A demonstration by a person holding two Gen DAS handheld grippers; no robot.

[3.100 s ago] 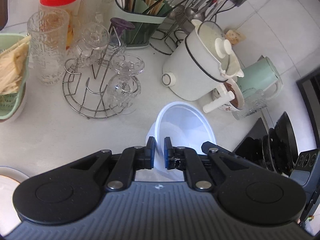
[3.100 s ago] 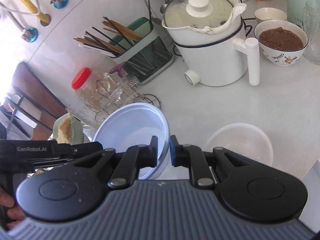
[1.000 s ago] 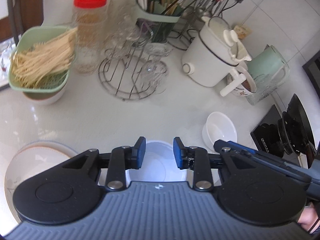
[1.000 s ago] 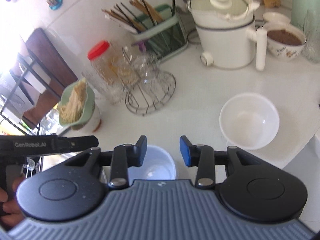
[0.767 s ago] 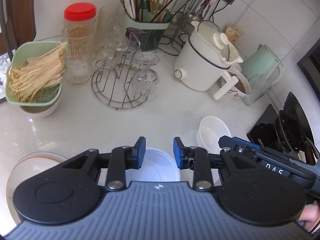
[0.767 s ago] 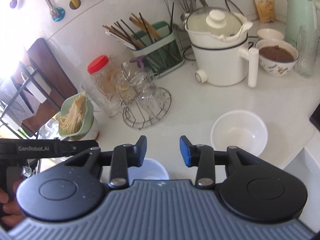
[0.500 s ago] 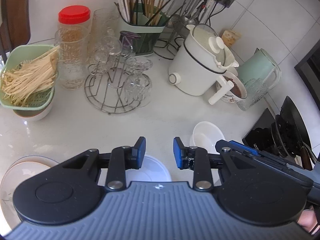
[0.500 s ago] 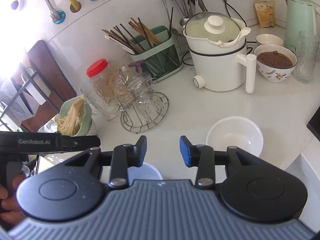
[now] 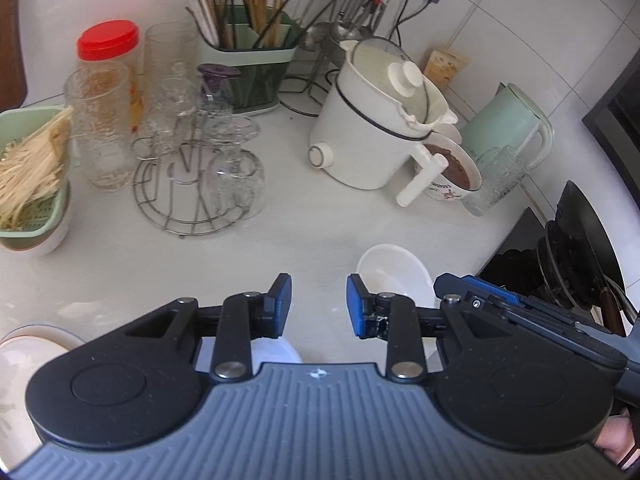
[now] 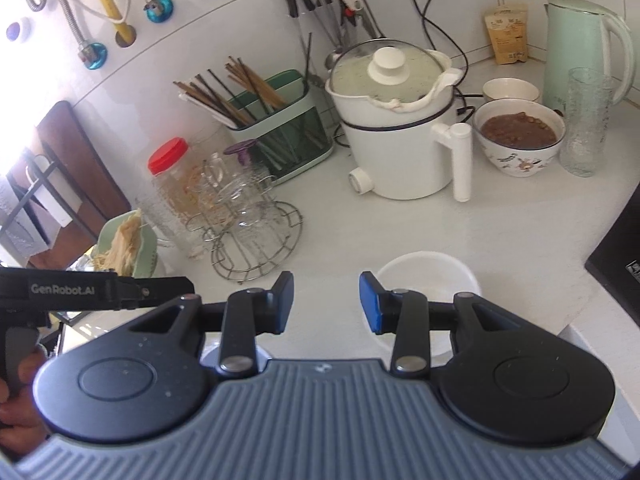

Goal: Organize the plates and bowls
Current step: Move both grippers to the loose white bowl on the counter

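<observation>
My left gripper (image 9: 319,306) is open and empty above the white counter. A white bowl (image 9: 394,270) sits on the counter just right of its right finger. A second white bowl (image 9: 276,354) lies below the left finger, mostly hidden by the gripper body. A plate (image 9: 24,356) lies at the lower left edge. My right gripper (image 10: 326,302) is open and empty. In the right wrist view the white bowl (image 10: 428,280) sits behind its right finger, and a sliver of the second bowl (image 10: 262,354) shows under the left finger.
At the back stand a white electric pot (image 9: 380,136), a bowl of brown food (image 10: 520,140), a green kettle (image 10: 580,48), a chopstick holder (image 9: 248,68), a wire rack of glasses (image 9: 200,184), a red-lidded jar (image 9: 110,64) and a green basket of noodles (image 9: 32,176). A black stove (image 9: 560,264) is at right.
Both grippers let go of the bowl they held together and opened. They then drew back and up, so that bowl slid under the gripper bodies and the counter moved farther away.
</observation>
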